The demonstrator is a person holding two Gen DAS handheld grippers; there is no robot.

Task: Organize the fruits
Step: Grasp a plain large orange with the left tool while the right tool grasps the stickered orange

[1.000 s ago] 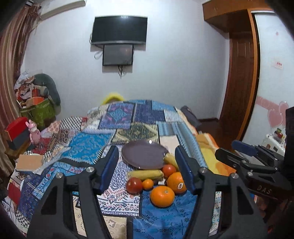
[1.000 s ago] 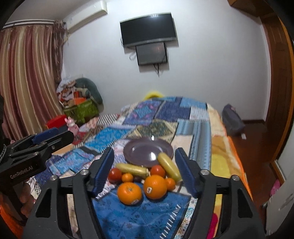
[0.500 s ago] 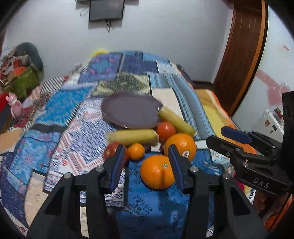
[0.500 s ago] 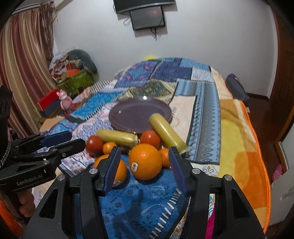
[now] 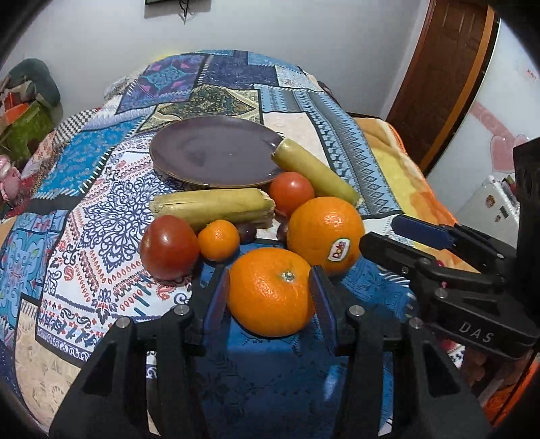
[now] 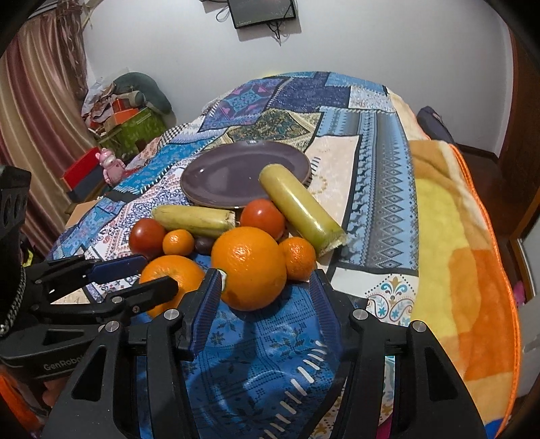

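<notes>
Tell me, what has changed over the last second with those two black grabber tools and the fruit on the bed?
Both came down and forward from high above the bed. The left gripper narrowed its fingers around the nearest large orange; whether they press it is unclear. The right gripper now frames the stickered large orange, with a gap on its right. The fruit, the purple round plate and the patchwork blanket stayed put.

Bedroom in a private home. Bed (image 6: 381, 141) fills most of the room, covered with a patchwork quilt (image 5: 101, 189) and an orange-yellow blanket (image 6: 452, 243). Wall-mounted screen (image 6: 261, 11) above the bed's far end. Striped curtains (image 6: 37, 101) at left, clutter pile (image 6: 128, 108) in the corner, pink toy (image 6: 111, 165), wooden door (image 5: 442, 77).
</notes>
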